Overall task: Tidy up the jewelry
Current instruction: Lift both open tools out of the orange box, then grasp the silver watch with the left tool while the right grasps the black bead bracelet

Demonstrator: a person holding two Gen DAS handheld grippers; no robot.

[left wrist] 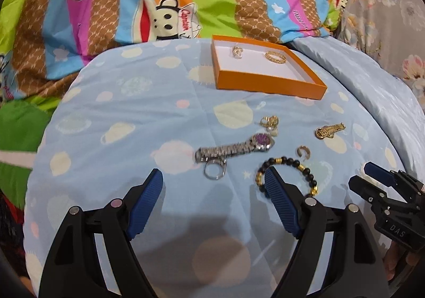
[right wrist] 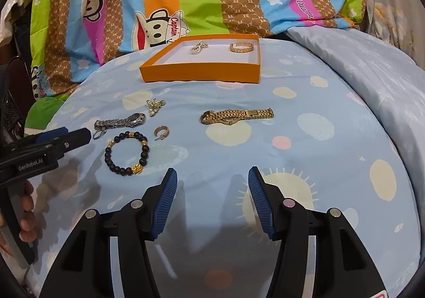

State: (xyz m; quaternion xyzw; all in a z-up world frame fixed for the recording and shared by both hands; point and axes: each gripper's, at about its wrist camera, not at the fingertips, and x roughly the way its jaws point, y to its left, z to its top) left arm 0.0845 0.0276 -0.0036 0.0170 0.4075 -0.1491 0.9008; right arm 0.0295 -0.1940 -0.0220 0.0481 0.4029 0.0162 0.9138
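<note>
Jewelry: two watches (right wrist: 236, 114), one bead bracelet (right wrist: 127, 153), two pieces in orange box (right wrist: 199, 73), both grippers' fingers (right wrist: 166, 202) spread, empty.

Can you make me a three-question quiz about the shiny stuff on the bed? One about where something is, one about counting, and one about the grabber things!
1. Where is the gold bangle?
A. Inside the orange box
B. On the striped monkey blanket
C. Under the silver watch

2. How many watches lie on the blue sheet?
A. One
B. Two
C. Four

3. What is between the fingers of the right gripper?
A. The black bead bracelet
B. A ring
C. Nothing

Answers:
1. A, it lies on the box's white floor beside a smaller pale piece.
2. B, a silver watch and a gold watch.
3. C, only bare sheet shows in the gap; the black bead bracelet lies off to the side.
</note>
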